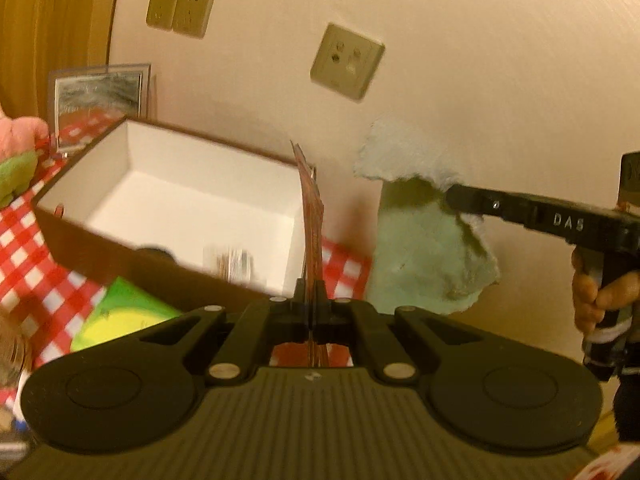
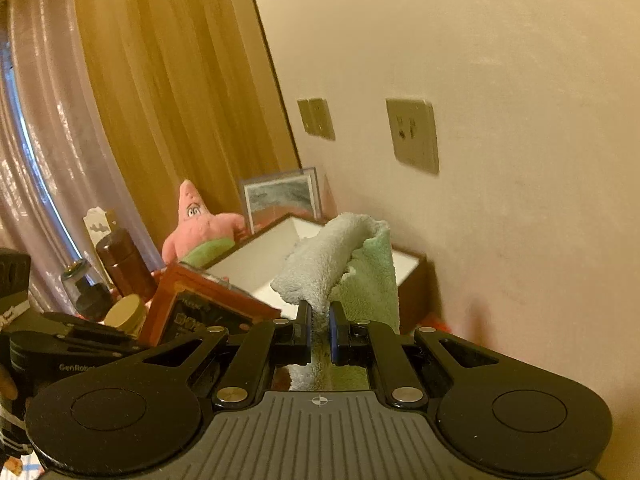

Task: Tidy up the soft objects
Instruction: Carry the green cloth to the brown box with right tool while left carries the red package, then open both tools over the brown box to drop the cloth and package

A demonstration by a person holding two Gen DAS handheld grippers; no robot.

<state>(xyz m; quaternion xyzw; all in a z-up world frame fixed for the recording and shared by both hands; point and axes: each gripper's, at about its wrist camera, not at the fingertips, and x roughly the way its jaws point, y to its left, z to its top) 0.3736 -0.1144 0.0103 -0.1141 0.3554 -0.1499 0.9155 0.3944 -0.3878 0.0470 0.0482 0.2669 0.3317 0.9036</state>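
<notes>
My right gripper [image 2: 320, 312] is shut on a pale green fluffy towel [image 2: 344, 264], which folds over above the fingers. In the left wrist view the towel [image 1: 424, 248] hangs in the air from the right gripper [image 1: 450, 196], to the right of the box. My left gripper [image 1: 310, 292] is shut on a flat red-brown packet [image 1: 312, 220], seen edge-on and standing upright. The packet [image 2: 200, 308] shows its dark label in the right wrist view, held by the left gripper [image 2: 136, 334]. An open brown box with a white inside [image 1: 180, 184] sits against the wall, with something small lying inside.
A pink starfish plush [image 2: 200, 228] leans at the box's left end, with a framed picture [image 2: 280, 196] behind it. A brown bottle [image 2: 124, 264] and jars stand by the curtain. A green and yellow item [image 1: 120, 316] lies on the red checked tablecloth [image 1: 24, 272]. The wall is close behind.
</notes>
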